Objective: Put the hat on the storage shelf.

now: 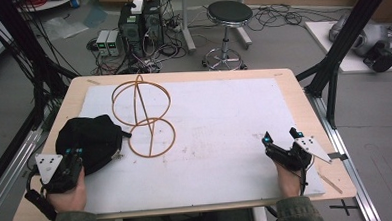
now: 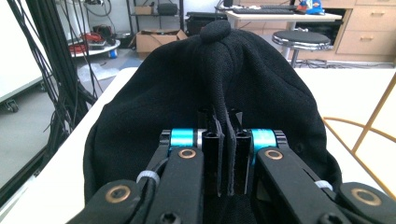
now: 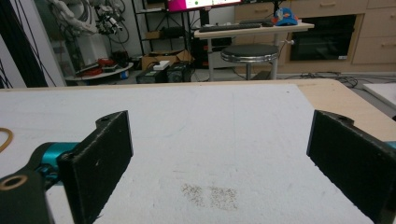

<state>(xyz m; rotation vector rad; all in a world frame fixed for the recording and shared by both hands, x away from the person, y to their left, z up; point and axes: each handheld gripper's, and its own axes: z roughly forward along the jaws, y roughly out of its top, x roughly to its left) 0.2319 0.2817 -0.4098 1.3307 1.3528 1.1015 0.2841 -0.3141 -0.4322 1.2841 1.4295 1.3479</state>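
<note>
A black knit hat [image 1: 92,140] lies at the left of the white mat [image 1: 219,124], its top button [image 2: 215,31] pointing away in the left gripper view. My left gripper [image 1: 75,157] sits at the hat's near edge, shut on a fold of the black fabric [image 2: 224,140] that runs up between its jaws. A wooden frame of hoops [image 1: 143,115] stands just right of the hat, one curved piece [image 2: 369,126] showing at the right in the left gripper view. My right gripper [image 1: 281,137] rests low over the mat's near right part, open with nothing between its pads [image 3: 100,158].
The mat covers a wooden table [image 1: 303,101]. Beyond the far edge stand a black stool [image 1: 228,14], computer boxes [image 1: 140,23] and tangled cables. Black frame posts [image 1: 26,58] rise at the left and right sides. A faint speckled stain [image 3: 210,195] marks the mat near my right gripper.
</note>
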